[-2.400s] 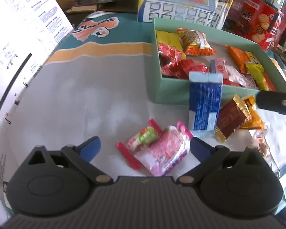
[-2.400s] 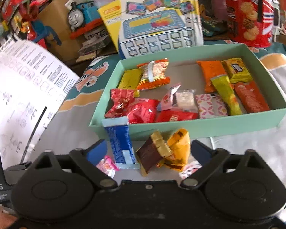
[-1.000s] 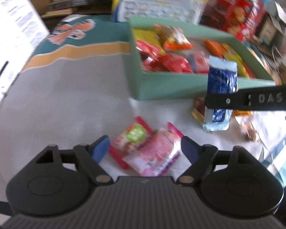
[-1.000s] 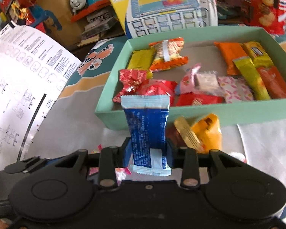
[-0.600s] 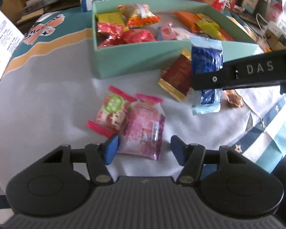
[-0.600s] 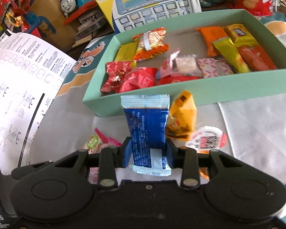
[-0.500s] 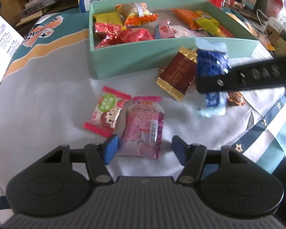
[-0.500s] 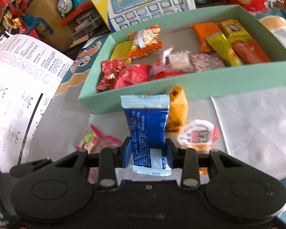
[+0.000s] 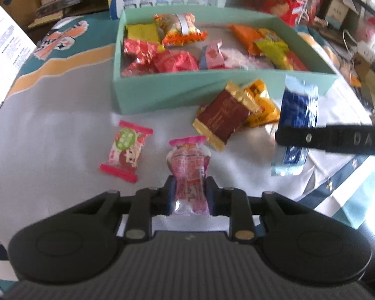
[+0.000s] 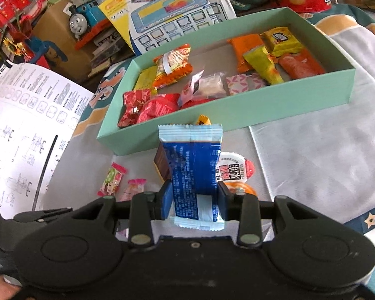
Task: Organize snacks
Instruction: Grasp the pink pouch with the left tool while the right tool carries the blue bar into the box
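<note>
Left wrist view: my left gripper is closing on the pink pouch, squeezing its soft lower end between my fingers. My right gripper is pinching the light, crinkly blue packet by its lower half, short of the box.

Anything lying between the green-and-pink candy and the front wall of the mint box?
No: bare grey cloth separates the candy from the mint box wall, clearest in the left wrist view.

Blurred: far snacks in box, clutter at two o'clock. Half hidden behind blue packet: brown packet, jelly cup. Cut off at nine o'clock: sheet.
</note>
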